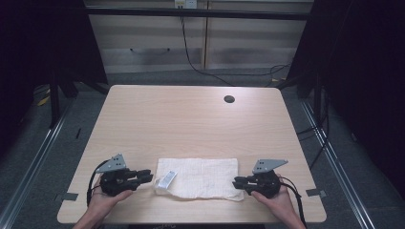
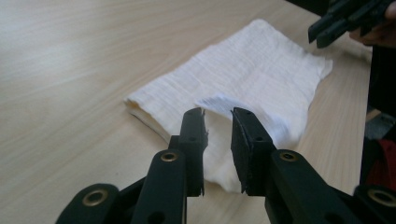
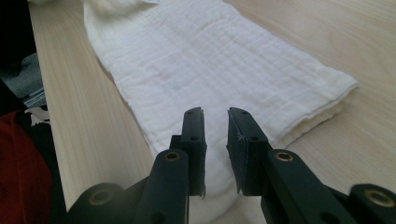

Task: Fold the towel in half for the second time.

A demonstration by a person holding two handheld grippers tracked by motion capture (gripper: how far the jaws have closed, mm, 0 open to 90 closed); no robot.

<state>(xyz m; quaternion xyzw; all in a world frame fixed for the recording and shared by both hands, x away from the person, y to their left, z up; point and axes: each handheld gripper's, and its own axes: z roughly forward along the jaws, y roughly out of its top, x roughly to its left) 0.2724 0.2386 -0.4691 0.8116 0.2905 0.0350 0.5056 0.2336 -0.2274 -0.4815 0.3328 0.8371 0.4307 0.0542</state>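
A folded white cloth (image 1: 198, 177) lies flat near the table's front edge, between my two grippers. A small white label (image 1: 167, 180) sticks up from its left end. My left gripper (image 1: 148, 176) sits at that left end, its jaws a little apart and nothing pinched between them. In the left gripper view my left gripper (image 2: 217, 112) points over the cloth (image 2: 261, 70) at its raised corner. My right gripper (image 1: 236, 182) is at the cloth's right end. In the right gripper view my right gripper (image 3: 215, 112) hovers over the cloth (image 3: 210, 56) with a narrow gap between its jaws.
The light wooden table (image 1: 191, 119) has a round cable hole (image 1: 229, 99) at the back right. Black cables run over the grey floor behind it. Dark frames stand at both sides. The right gripper (image 2: 322, 32) shows far off in the left gripper view.
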